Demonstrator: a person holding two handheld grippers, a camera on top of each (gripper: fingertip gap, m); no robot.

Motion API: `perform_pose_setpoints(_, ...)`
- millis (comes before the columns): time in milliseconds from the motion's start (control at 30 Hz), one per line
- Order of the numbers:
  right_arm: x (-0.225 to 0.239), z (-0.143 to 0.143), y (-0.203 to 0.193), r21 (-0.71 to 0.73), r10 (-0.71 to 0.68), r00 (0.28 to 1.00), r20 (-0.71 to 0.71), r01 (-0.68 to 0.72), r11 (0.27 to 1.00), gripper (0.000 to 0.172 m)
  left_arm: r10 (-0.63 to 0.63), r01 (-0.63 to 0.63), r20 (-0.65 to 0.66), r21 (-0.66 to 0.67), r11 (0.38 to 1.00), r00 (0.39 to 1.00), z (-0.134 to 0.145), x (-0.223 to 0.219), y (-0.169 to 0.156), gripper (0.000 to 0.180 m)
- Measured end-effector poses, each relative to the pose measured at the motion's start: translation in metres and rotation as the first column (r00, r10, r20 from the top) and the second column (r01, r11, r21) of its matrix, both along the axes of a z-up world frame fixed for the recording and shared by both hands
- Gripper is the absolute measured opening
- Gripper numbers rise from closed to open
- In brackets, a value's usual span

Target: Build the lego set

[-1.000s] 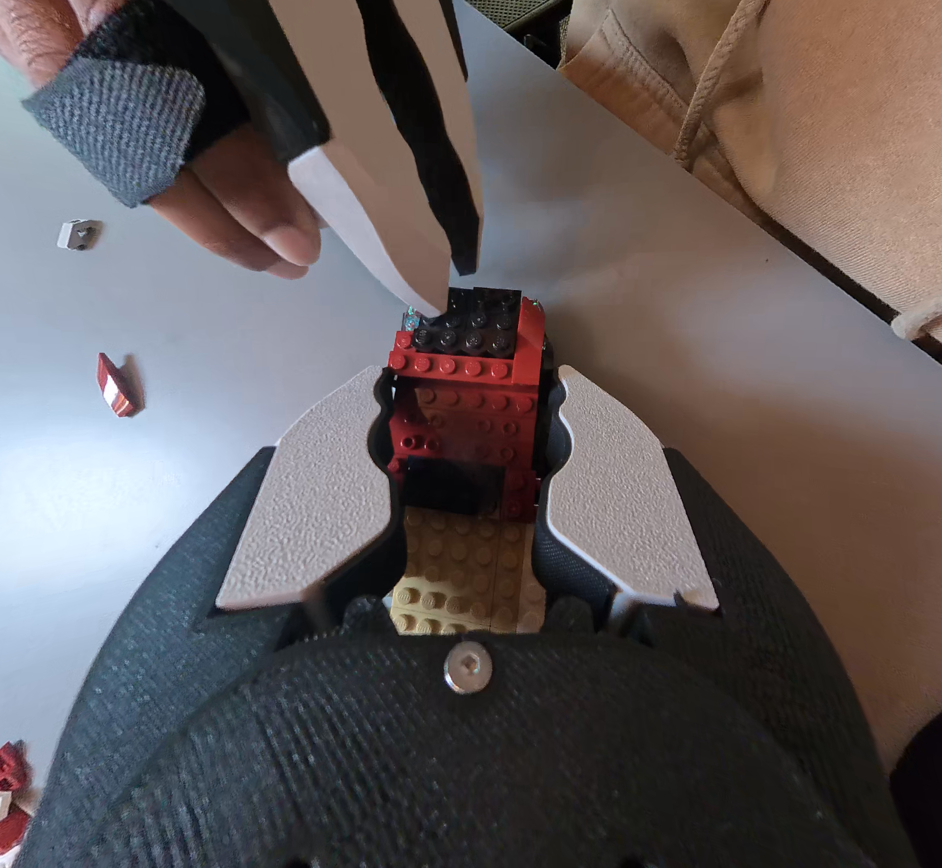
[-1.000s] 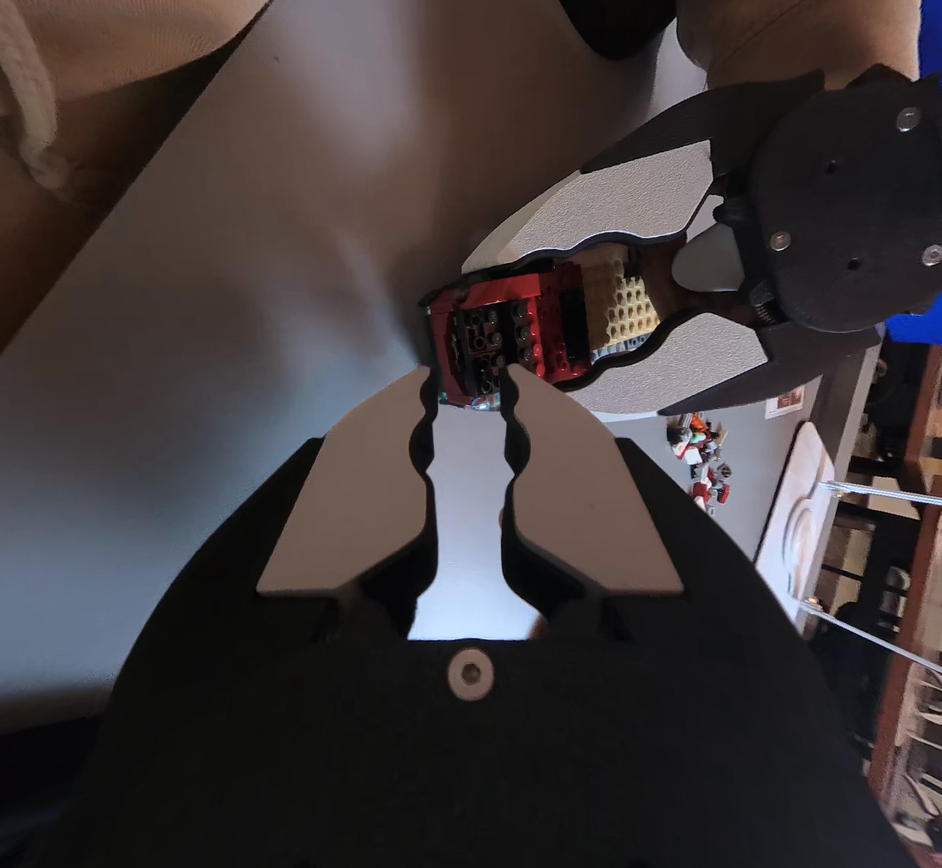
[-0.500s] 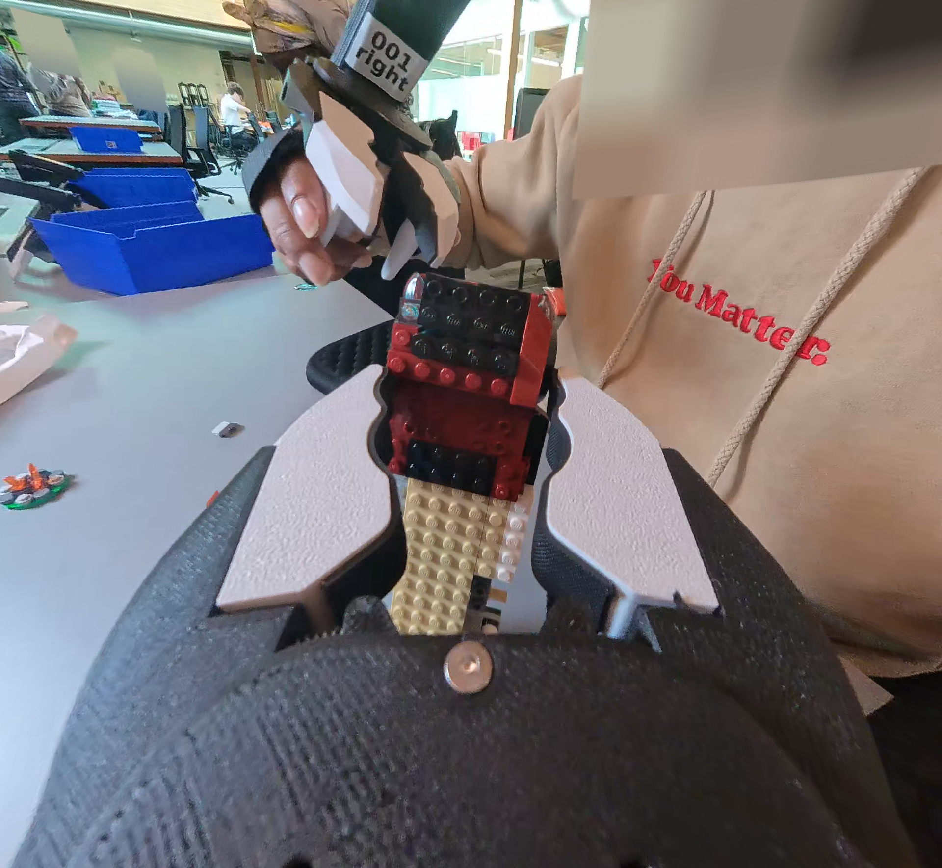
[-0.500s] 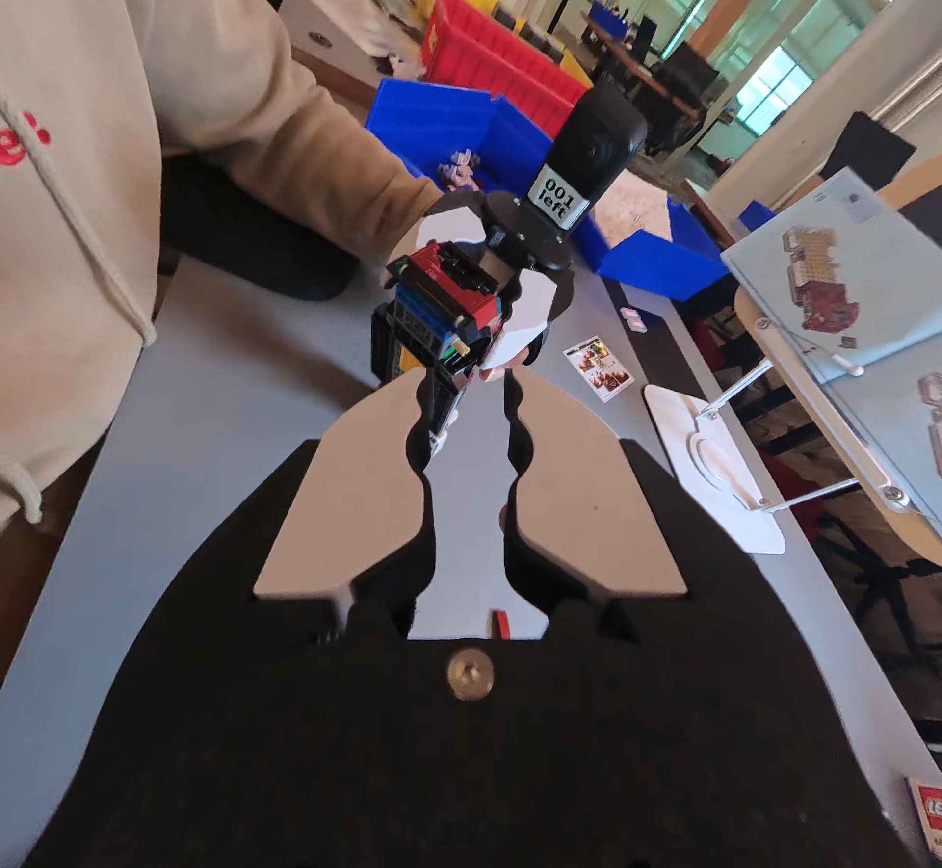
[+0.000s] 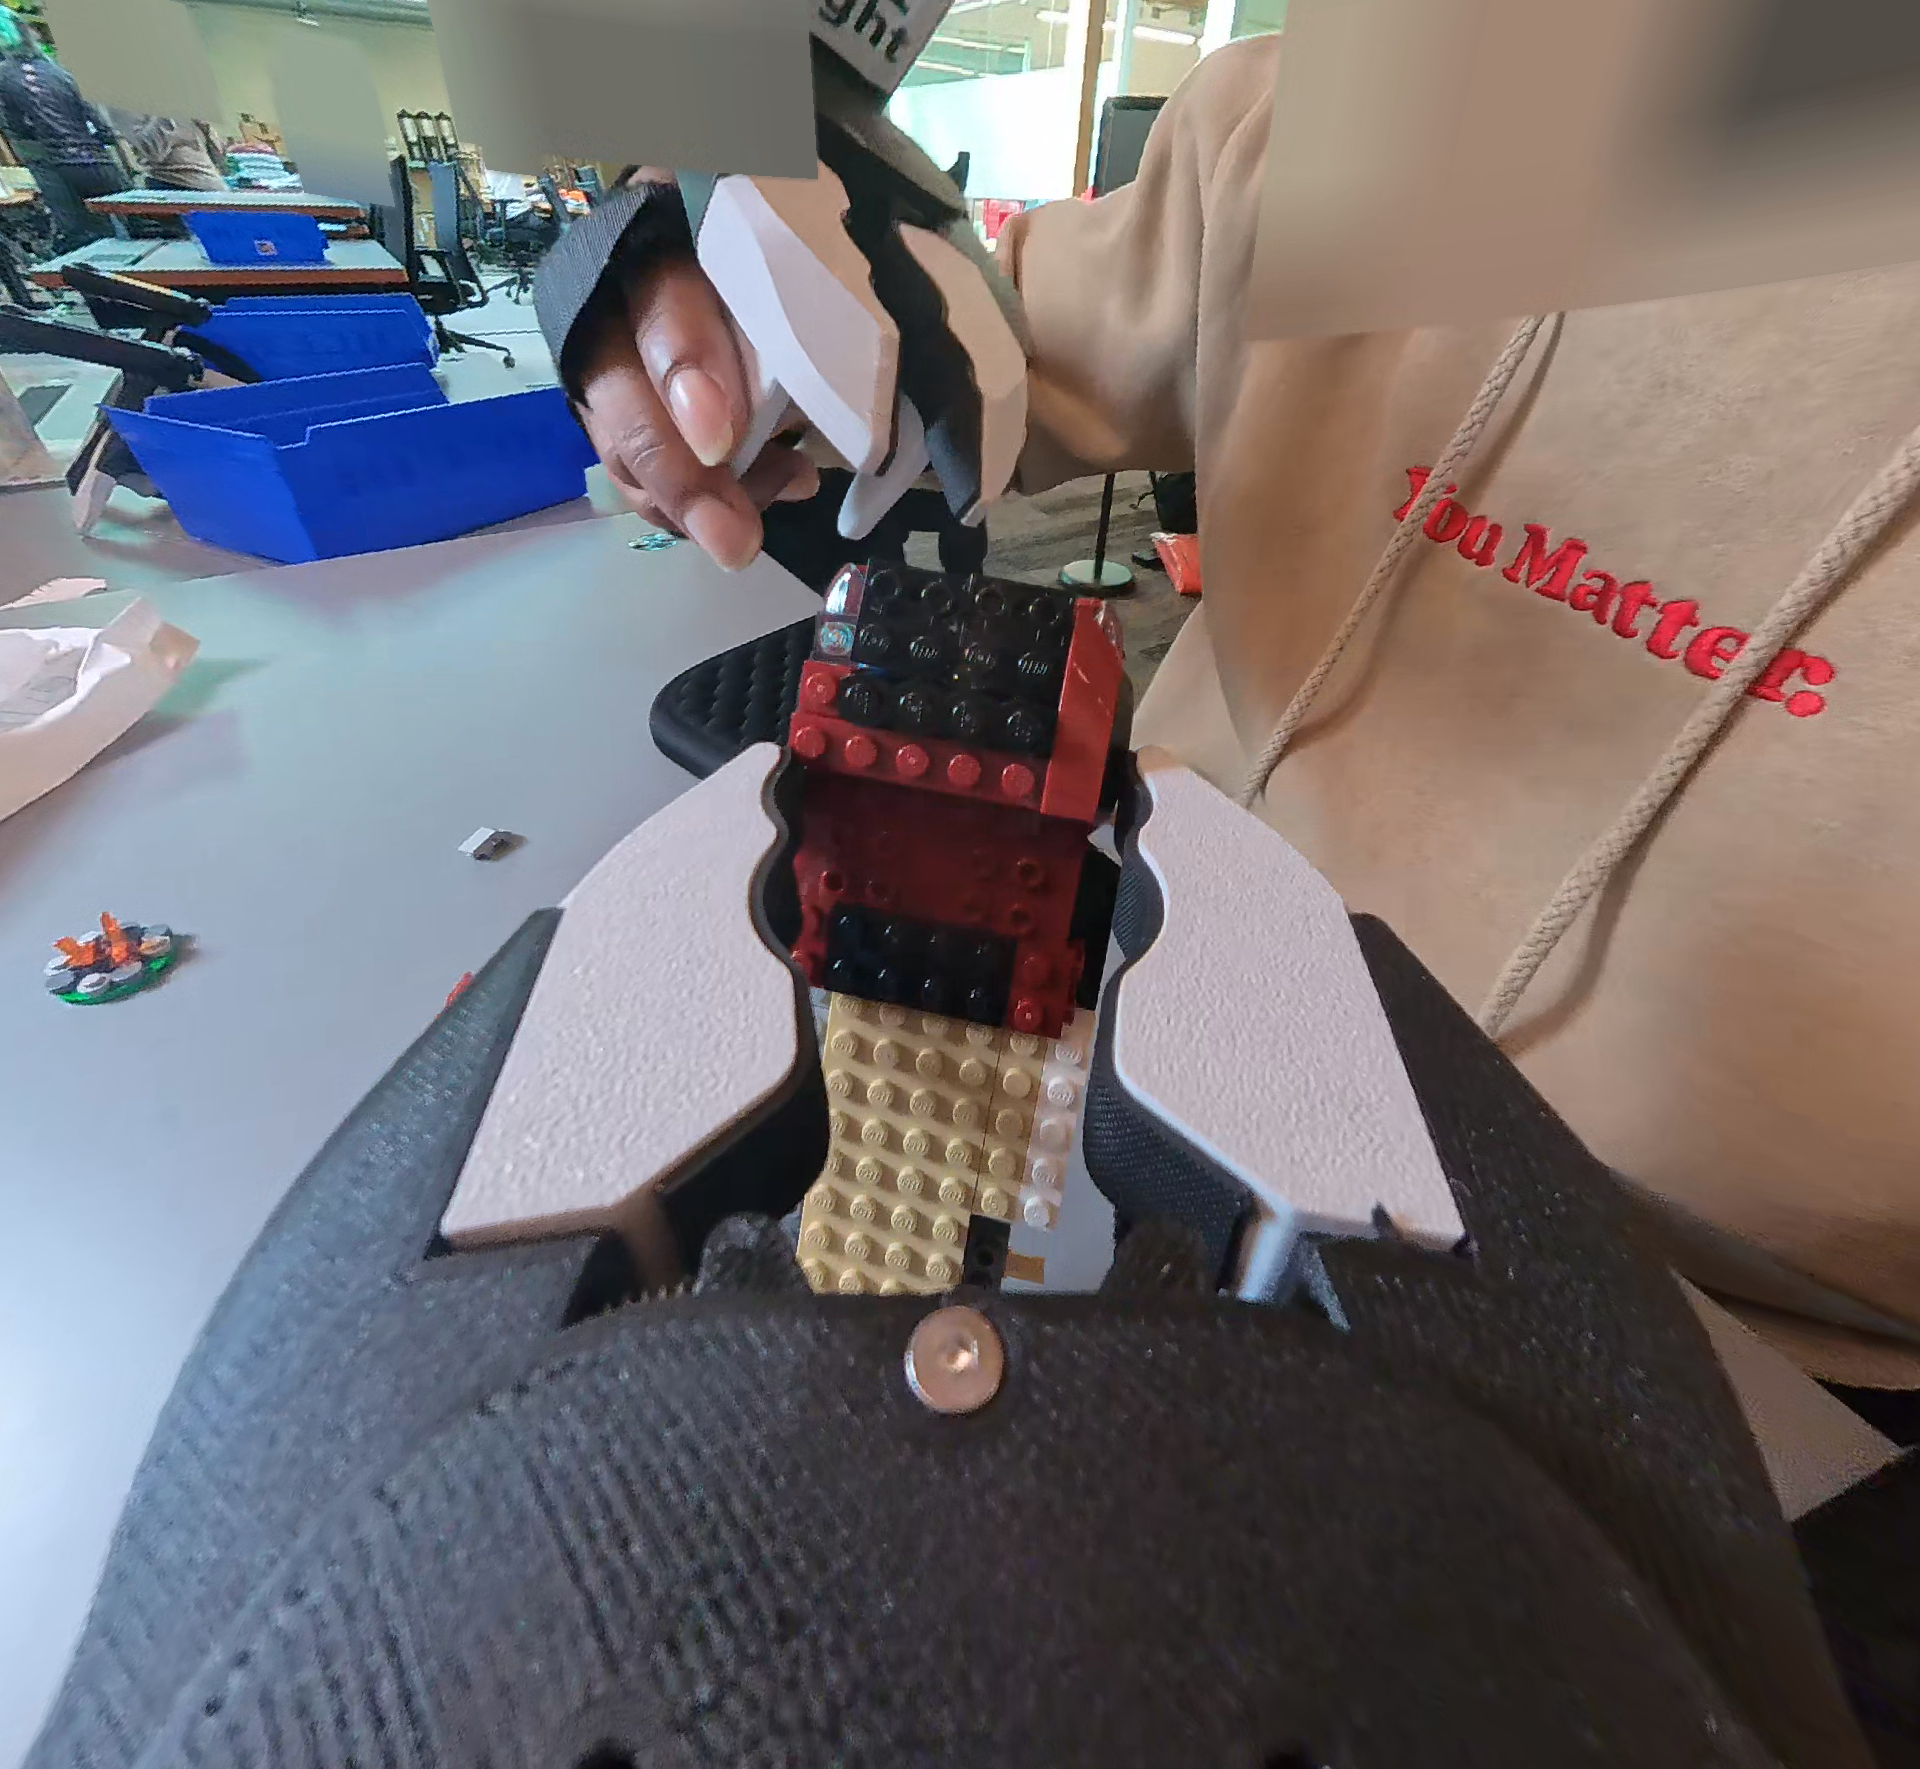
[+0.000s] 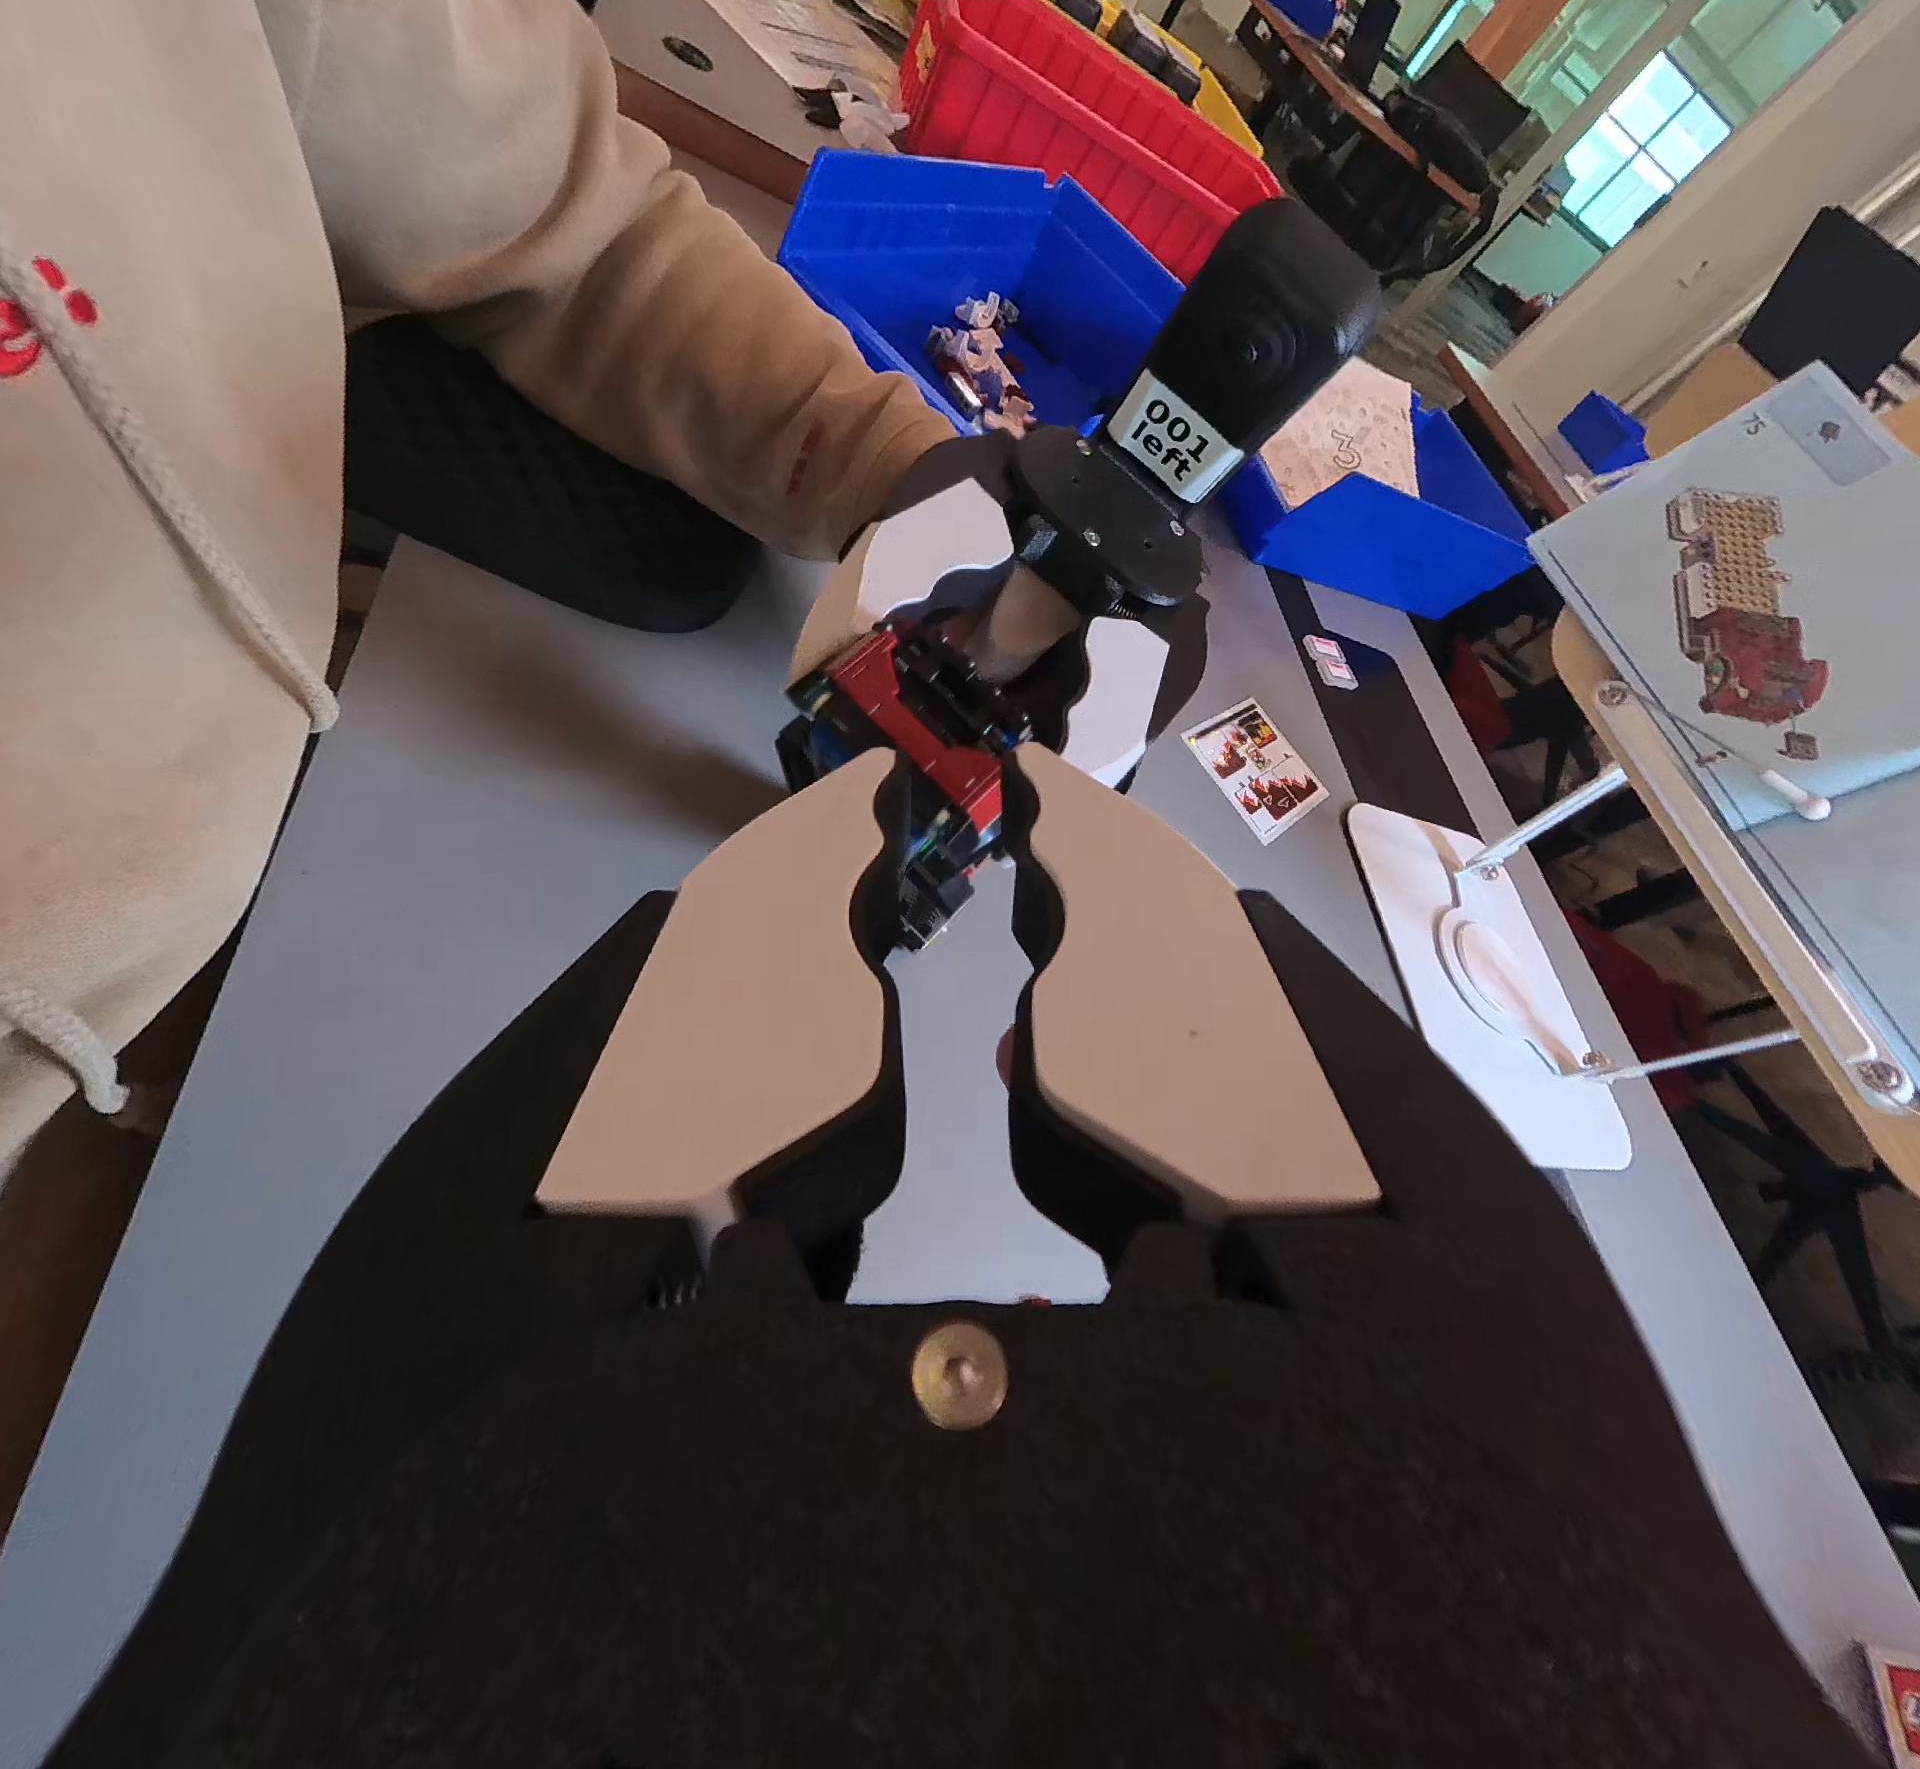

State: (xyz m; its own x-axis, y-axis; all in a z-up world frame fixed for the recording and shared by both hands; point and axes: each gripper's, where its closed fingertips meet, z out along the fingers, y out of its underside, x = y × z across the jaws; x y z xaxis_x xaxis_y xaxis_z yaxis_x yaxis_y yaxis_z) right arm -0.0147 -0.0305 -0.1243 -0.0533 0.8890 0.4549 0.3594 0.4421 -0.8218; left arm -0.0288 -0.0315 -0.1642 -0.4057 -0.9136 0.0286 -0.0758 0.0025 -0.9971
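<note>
The left tool point(image 5: 951, 784) clamps a brick model point(image 5: 951, 784) of dark red, black and tan plates, both pads point(image 5: 665, 1002) pressed against its dark red middle and spread wide around it. The model is held off the grey counter point(image 5: 312, 743), its black studded end pointing away from the camera and its tan plate running back between the fingers.

The left wrist view shows the right tool point(image 5: 914, 498) from outside, coming down from above with a gloved hand point(image 5: 665, 410) behind it. Its tips stand just above the far black edge of the model with only a narrow gap between them, and from here it is unclear whether they touch it.

The right wrist view looks along those fingers point(image 6: 769, 971) instead: the model point(image 6: 914, 711) sits right at the tips, a red strip and dark underside showing in the slot, but whether the pads press on it cannot be told.

Only the left view shows a small round piece with orange flames point(image 5: 104, 956), a loose grey brick point(image 5: 485, 843) and crumpled white paper point(image 5: 73, 680). Only the right view shows a red bin point(image 6: 1070, 109), a blue bin point(image 6: 935, 265) with loose pieces, a sticker sheet point(image 6: 1252, 769), and an instruction page point(image 6: 1745, 597) on a clear stand point(image 6: 1496, 981).
</note>
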Motion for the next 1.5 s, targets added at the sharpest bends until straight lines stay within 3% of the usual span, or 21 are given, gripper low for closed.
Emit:
perform_pose_setpoints(267, -0.002, -0.012, 0.007, -0.138, -0.071, 0.994, 0.084, 0.082, 0.987, 0.021, 0.150, -0.139, -0.074, 0.141, 0.980, 0.986, -0.016, 0.014, 0.015, 0.058)
perform_pose_setpoints(500, 0.003, -0.029, 0.010, -0.147, -0.130, 0.984, 0.121, 0.147, 0.978, 0.027, 0.144, -0.133, -0.072, 0.140, 0.981, 0.987, -0.018, 0.016, 0.013, 0.058)
perform_pose_setpoints(900, 0.002, -0.025, 0.006, -0.037, -0.152, 0.976, 0.155, 0.159, 0.987, 0.026, 0.128, -0.122, -0.047, 0.102, 0.987, 0.991, -0.013, 0.016, 0.011, 0.058)
perform_pose_setpoints(1067, 0.009, -0.013, 0.020, 0.067, -0.227, 0.966, 0.122, 0.221, 0.973, 0.007, 0.171, -0.160, -0.075, 0.135, 0.978, 0.982, -0.016, 0.019, 0.015, 0.058)
perform_pose_setpoints(1167, 0.018, -0.026, 0.024, 0.016, -0.269, 0.951, 0.155, 0.270, 0.963, 0.007, 0.305, -0.250, -0.171, 0.281, 0.927, 0.937, -0.032, 0.027, 0.027, 0.058)
perform_pose_setpoints(1300, 0.033, -0.057, 0.023, -0.201, -0.299, 0.944, 0.141, 0.323, 0.925, 0.019, 0.526, -0.282, -0.336, 0.561, 0.778, 0.781, -0.078, 0.033, 0.048, 0.058)
perform_pose_setpoints(1400, 0.042, -0.092, 0.026, -0.304, -0.356, 0.919, 0.168, 0.391, 0.868, 0.023, 0.565, -0.224, -0.414, 0.629, 0.744, 0.713, -0.102, 0.033, 0.050, 0.058)
perform_pose_setpoints(1500, 0.046, -0.123, 0.032, -0.372, -0.405, 0.889, 0.213, 0.457, 0.808, 0.028, 0.573, -0.186, -0.487, 0.633, 0.751, 0.659, -0.118, 0.032, 0.052, 0.059)
